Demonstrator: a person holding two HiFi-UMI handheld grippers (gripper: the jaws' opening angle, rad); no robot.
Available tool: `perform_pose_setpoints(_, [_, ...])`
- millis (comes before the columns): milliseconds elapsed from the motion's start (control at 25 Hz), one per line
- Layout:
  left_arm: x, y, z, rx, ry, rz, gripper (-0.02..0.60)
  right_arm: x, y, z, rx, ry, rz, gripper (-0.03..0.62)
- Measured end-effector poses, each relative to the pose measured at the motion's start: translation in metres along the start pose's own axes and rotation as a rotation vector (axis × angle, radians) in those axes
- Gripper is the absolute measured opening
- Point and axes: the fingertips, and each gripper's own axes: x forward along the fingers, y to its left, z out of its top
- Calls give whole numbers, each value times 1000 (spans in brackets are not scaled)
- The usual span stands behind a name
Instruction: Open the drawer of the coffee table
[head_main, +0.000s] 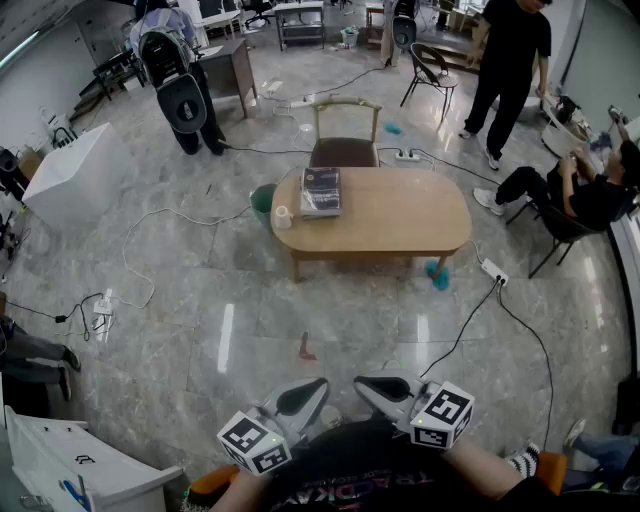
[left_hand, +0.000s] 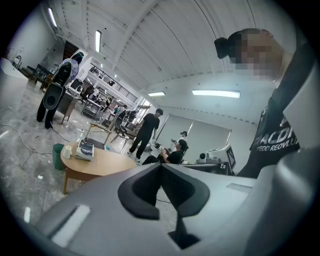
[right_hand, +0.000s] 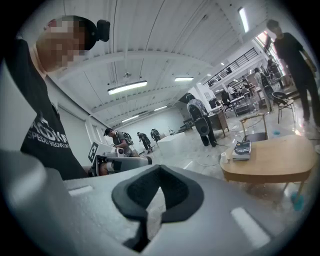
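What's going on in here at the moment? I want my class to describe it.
A person stands back from the oval light-wood coffee table, holding the left gripper and the right gripper close to the body. Both grippers are shut and empty, and neither touches the table. On the table lie a stack of books and a small white cup. No drawer shows from here.

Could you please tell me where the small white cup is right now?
In the head view the white cup stands at the left end of the coffee table, beside the stack of books.
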Motion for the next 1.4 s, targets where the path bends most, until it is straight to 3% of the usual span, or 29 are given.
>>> perform_pose_setpoints(640, [2, 0, -1, -2, 7, -4, 6, 2, 0, -2, 15, -14, 25, 2])
perform_pose_setpoints(880, [8, -2, -3, 5, 9, -26, 6, 2, 1, -1, -23, -9, 43, 2])
perform_pose_setpoints(1400, [26, -3, -6, -3, 15, -26, 8, -9, -17, 2, -22, -6, 21, 2])
